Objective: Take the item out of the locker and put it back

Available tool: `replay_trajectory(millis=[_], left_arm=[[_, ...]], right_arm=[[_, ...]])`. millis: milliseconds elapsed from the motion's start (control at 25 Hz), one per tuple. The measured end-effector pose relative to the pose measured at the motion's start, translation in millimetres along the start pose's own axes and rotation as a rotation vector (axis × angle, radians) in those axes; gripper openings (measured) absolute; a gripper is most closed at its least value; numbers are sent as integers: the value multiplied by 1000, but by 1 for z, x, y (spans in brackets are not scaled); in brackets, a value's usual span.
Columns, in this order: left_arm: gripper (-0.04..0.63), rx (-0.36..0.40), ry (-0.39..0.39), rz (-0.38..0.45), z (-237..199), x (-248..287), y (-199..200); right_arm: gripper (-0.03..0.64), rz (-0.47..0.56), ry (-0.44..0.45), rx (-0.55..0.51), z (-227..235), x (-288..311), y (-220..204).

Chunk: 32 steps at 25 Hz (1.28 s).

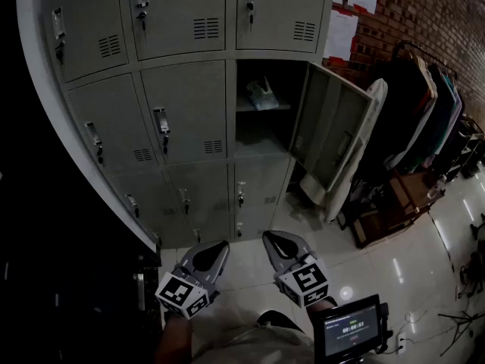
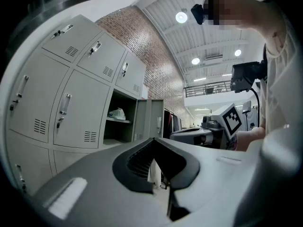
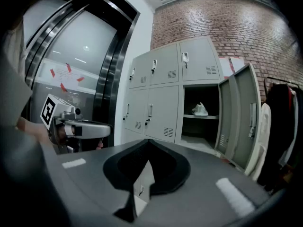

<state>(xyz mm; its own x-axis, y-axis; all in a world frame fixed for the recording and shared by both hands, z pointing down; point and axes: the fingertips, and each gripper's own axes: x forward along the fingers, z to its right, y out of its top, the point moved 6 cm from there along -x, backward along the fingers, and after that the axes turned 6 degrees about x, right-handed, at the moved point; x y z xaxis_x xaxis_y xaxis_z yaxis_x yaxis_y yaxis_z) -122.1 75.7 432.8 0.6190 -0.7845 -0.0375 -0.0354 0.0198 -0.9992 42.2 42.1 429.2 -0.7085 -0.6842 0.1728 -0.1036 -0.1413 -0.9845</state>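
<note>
A grey bank of lockers (image 1: 182, 112) fills the head view. One middle-row compartment stands open, its door (image 1: 331, 131) swung out to the right. On the shelf inside lies a white crumpled item (image 1: 263, 95), also visible in the left gripper view (image 2: 116, 113) and the right gripper view (image 3: 200, 109). Both grippers hang low, well in front of the lockers and far from the item. My left gripper (image 1: 221, 246) (image 2: 152, 140) has its jaws together with nothing in them. My right gripper (image 1: 268, 237) (image 3: 147, 142) is likewise shut and empty, pointing toward the open compartment.
A clothes rack (image 1: 428, 112) with hanging garments stands right of the open door, with a pale board (image 1: 356, 150) leaning between them. A small screen device (image 1: 350, 328) sits by my right hand. Cables (image 1: 462, 321) lie on the glossy floor at the right.
</note>
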Motion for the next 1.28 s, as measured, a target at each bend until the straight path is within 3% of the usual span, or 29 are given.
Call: replay_trajectory(millis=[360,880,1280], left_arm=[[5,26,-11,29,-53,52,2],[5,90,30,63,-151,199,25],[5,96,-33,36,-188,249,25]], right_arm=[[2,39,-25,4,56,58,14],[2,85,20,-41,192,174,66],[19,90,-15,-30,233,221,88]])
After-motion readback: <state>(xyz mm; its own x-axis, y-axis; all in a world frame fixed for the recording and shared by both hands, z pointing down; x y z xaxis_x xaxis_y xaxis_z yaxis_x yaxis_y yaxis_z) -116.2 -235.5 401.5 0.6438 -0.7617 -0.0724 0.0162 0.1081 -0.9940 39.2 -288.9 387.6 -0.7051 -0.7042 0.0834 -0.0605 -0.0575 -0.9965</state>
